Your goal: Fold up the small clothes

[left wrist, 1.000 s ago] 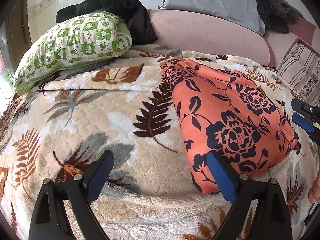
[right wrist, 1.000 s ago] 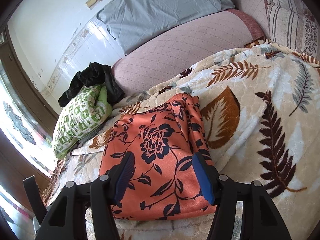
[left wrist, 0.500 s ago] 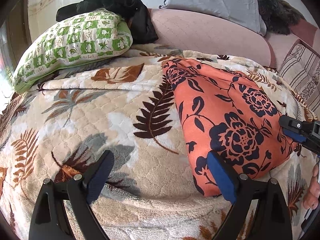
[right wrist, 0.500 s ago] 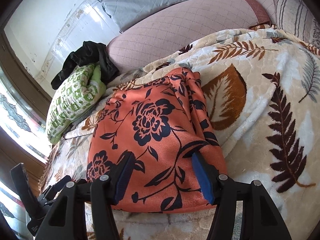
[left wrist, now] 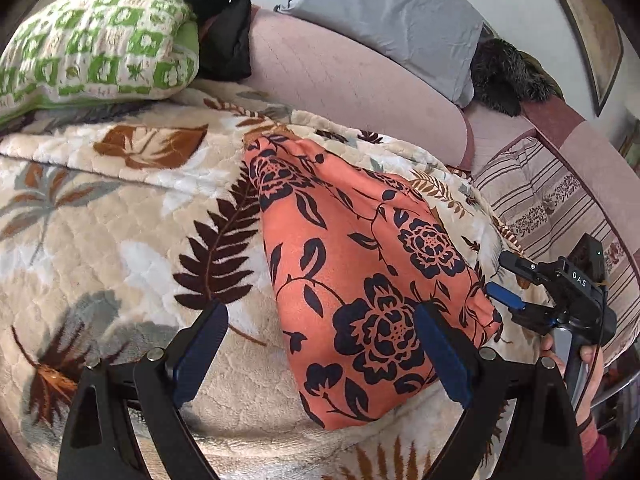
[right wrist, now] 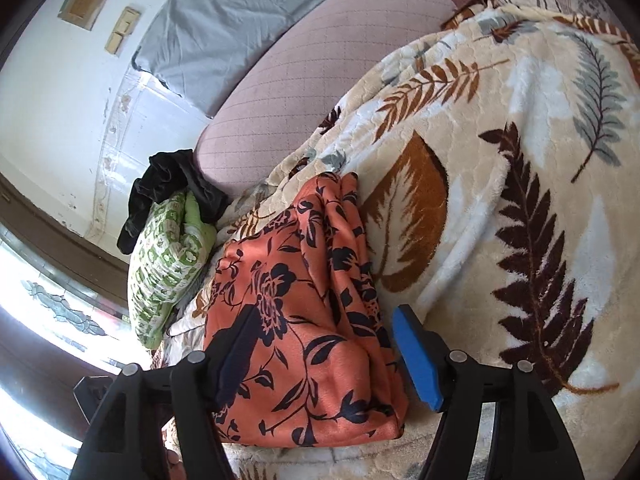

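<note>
Bed under cream leaf-print blanket (left wrist: 120,216); on it lie folded orange floral garment (left wrist: 360,280), green-checked pillow (left wrist: 92,48) at far edge.

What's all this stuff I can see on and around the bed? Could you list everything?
garment: one, orange with dark flowers, folded, on the blanket.
blanket: one, cream with brown and grey leaves, covers the bed.
green pillow: one, green and white, far left.
black cloth: one, bunched behind the green pillow.
headboard: one, pink, padded, behind the blanket.
grey pillow: one, leaning on the headboard.
striped pillow: one, beige with brown stripes, far right.
furry thing: one, dark, on the headboard; I cannot tell what it is.
left gripper: black, blue pads, jaws open at the garment's near edge.
right gripper: same, jaws just opening, astride the garment.
</note>
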Tool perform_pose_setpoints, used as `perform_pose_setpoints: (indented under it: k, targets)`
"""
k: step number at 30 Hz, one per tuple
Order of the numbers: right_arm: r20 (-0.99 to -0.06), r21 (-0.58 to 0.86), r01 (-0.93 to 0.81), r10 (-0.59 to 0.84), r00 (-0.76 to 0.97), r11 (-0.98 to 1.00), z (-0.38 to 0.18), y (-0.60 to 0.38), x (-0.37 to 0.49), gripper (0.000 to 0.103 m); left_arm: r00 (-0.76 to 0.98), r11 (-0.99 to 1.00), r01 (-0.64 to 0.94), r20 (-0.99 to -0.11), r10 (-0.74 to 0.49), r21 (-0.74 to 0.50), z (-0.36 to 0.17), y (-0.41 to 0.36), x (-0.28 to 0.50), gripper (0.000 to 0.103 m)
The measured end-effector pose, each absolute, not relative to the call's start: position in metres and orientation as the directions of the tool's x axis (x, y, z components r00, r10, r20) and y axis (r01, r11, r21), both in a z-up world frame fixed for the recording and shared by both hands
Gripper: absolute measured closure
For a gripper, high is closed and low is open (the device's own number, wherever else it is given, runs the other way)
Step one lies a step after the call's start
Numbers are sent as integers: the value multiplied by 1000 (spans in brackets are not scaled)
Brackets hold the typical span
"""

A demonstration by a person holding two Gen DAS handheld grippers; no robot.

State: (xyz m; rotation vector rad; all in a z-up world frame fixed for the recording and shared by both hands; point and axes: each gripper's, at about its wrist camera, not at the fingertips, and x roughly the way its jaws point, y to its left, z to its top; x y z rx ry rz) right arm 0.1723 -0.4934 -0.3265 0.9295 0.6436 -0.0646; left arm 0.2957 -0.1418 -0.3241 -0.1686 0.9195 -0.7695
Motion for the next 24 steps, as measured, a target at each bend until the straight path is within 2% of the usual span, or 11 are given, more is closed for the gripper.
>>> perform_pose_setpoints:
  k: [5, 11, 16, 19, 22, 24]
  targets:
    - [-535, 775, 337, 269, 801, 535, -346, -508, 178, 29, 252, 673, 475, -645, -721, -567, -346, -146, 309, 9]
    - [-530, 805, 326, 357, 769, 495, -367, -503, 193, 28, 159, 632, 425, -634, -757, -648, -365, -156, 318, 9]
    - [-522, 811, 306, 380, 764, 499, -376, -492, 200, 22, 150, 610, 412, -610, -778, -677, -367, -162, 319, 9]
    - [-489, 833, 262, 426, 762, 487, -376, -481, 205, 21, 135, 591, 426, -598, -790, -685, -366, -168, 315, 9]
    - [-508, 805, 266, 386, 770, 530, -374, -469, 208, 21, 110, 556, 438, -571, -813, -707, -366, -179, 310, 10]
    - [-527, 783, 271, 365, 768, 560, -372, -462, 209, 23, 139, 578, 469, -590, -795, -669, -363, -185, 306, 13]
